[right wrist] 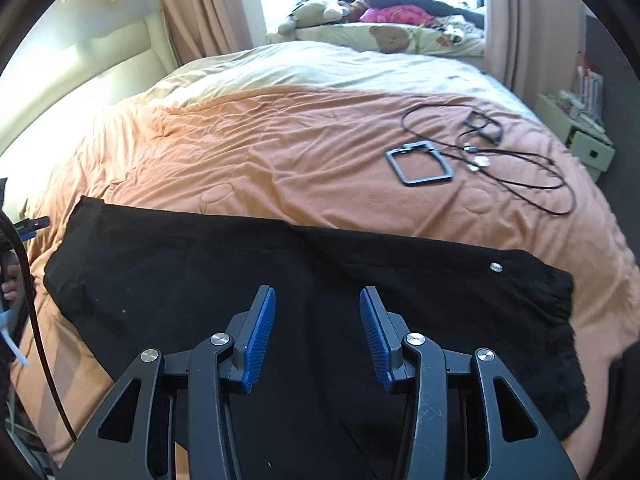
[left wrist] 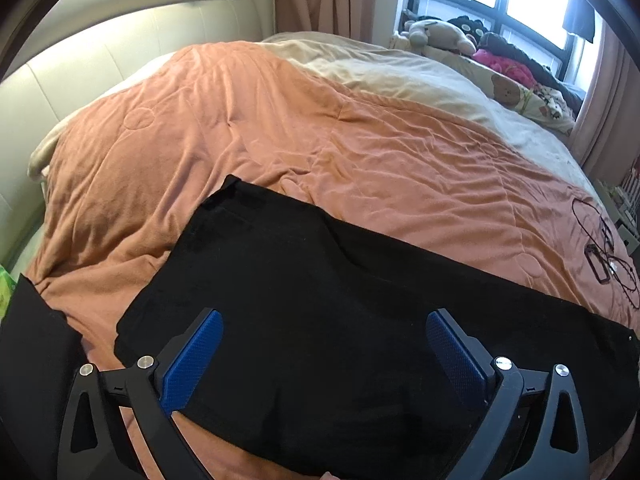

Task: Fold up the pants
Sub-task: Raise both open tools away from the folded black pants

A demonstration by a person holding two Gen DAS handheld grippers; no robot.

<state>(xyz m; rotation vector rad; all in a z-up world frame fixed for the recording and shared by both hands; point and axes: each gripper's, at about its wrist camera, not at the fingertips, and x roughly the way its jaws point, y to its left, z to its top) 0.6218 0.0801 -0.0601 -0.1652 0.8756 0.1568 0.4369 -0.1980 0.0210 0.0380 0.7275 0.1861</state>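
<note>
Black pants [left wrist: 320, 304] lie flat and folded across the near part of the orange bedspread [left wrist: 248, 128]. In the right wrist view the pants [right wrist: 200, 264] stretch from left to right, with a small silver button [right wrist: 496, 267] near their right end. My left gripper [left wrist: 322, 320] hovers above the pants with its blue pads [left wrist: 200, 356] spread wide and nothing between them. My right gripper [right wrist: 318, 300] also hangs over the pants, its blue pads [right wrist: 260, 336] partly apart and empty.
Black cables [right wrist: 500, 152] and a dark square frame [right wrist: 420, 162] lie on the right of the bed. A padded headboard [left wrist: 100, 52] stands at the left. Soft toys and clothes [right wrist: 360, 8] fill the window sill. A small green shelf [right wrist: 580, 136] stands at the far right.
</note>
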